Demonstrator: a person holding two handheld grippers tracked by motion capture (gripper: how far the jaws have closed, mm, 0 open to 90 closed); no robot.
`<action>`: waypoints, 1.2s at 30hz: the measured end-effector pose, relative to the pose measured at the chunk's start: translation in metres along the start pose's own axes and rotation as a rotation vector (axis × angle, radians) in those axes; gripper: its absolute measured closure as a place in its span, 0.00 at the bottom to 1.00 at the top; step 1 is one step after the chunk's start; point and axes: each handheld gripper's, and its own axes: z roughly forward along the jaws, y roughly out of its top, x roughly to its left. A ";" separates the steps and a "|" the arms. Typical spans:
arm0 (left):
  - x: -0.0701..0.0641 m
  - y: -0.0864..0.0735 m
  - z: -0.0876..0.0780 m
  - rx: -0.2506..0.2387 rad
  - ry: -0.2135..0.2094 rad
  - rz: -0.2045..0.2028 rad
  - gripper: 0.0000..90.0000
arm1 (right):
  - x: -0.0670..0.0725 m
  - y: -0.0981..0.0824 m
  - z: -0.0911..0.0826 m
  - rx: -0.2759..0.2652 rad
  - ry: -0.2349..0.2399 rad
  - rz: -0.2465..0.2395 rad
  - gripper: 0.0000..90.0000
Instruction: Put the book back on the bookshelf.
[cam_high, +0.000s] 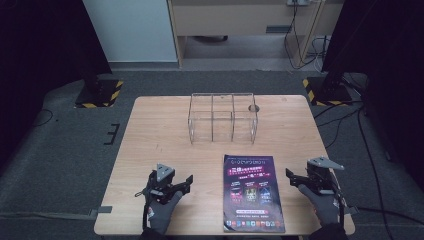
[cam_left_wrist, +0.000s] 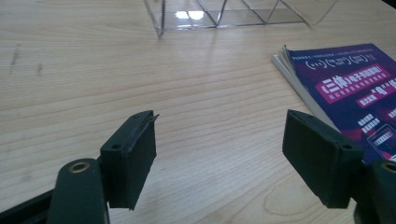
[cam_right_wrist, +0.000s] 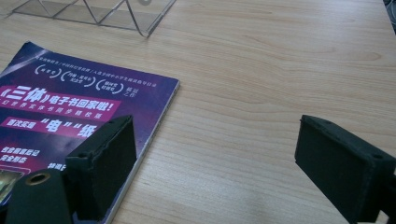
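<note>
The magazine (cam_high: 253, 192) lies flat on the wooden table (cam_high: 150, 140), cover up, at about six o'clock from the table's middle, its near edge close to the table's near edge. The cover is dark purple with white and pink print and a row of small pictures along the bottom. In the left gripper view the magazine (cam_left_wrist: 348, 84) sits at three o'clock, with its pale page edges toward the jaws; in the right gripper view the magazine (cam_right_wrist: 70, 107) sits at nine o'clock and runs under the nearer jaw.

The left gripper (cam_high: 186, 183) hovers low over the table at about nine o'clock from the magazine, near it but apart, held in a gloved hand (cam_high: 162, 207). Its jaws stand spread wide with bare wood between them, pinching nothing. The right gripper (cam_high: 292, 179) is at about three o'clock from the magazine, just beside its right edge, in the other gloved hand (cam_high: 324, 202). Its jaws are also spread wide and hold nothing; bare wood and the magazine's edge show between them.

At twelve o'clock from the magazine, well apart, stands a clear plastic organizer (cam_high: 222, 118) with several upright compartments. A small round hole (cam_high: 254, 107) in the tabletop lies just at the organizer's right end.
</note>
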 end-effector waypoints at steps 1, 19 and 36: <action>-0.004 0.000 0.003 0.005 -0.008 0.005 0.28 | 0.002 0.000 0.000 -0.002 0.006 -0.005 0.14; -0.036 0.009 0.021 0.018 -0.058 0.025 0.28 | 0.019 -0.002 0.006 0.001 0.044 -0.024 0.14; -0.075 0.013 0.049 0.050 -0.100 0.078 0.28 | 0.033 -0.006 0.014 0.018 0.079 -0.050 0.14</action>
